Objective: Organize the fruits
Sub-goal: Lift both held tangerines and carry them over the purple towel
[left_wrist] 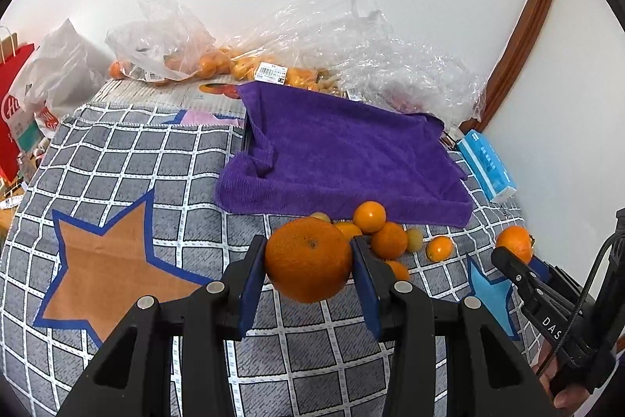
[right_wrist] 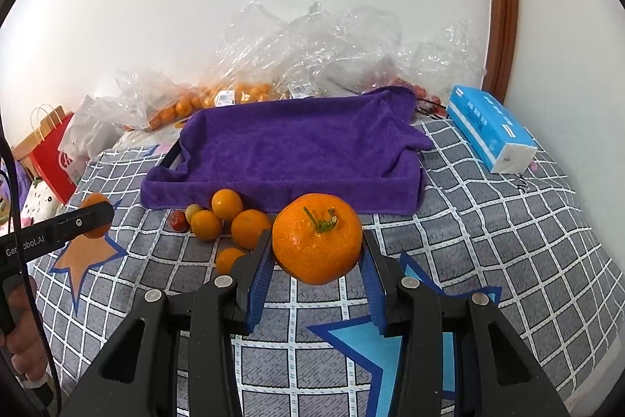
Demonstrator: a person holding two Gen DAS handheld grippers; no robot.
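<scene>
My left gripper (left_wrist: 308, 253) is shut on a large orange (left_wrist: 308, 260), held above the checked cloth. My right gripper (right_wrist: 317, 253) is shut on a stemmed orange (right_wrist: 317, 243), also lifted off the cloth. Ahead of both lies a tray draped in a purple towel (left_wrist: 343, 159) (right_wrist: 289, 147), with nothing on it. A small heap of loose oranges (left_wrist: 384, 233) (right_wrist: 234, 217) and little round fruits sits on the cloth just before the tray's near edge. In the left wrist view the right gripper (left_wrist: 519, 260) shows at the right with its orange (left_wrist: 515, 241); in the right wrist view the left gripper (right_wrist: 93, 217) shows at the left.
Clear plastic bags of oranges (left_wrist: 218, 61) (right_wrist: 234, 92) pile against the white wall behind the tray. A blue tissue pack (left_wrist: 486, 165) (right_wrist: 492, 127) lies right of the tray. A red paper bag (left_wrist: 15, 104) (right_wrist: 50, 151) stands at far left. A hand (right_wrist: 23, 335) grips the left tool.
</scene>
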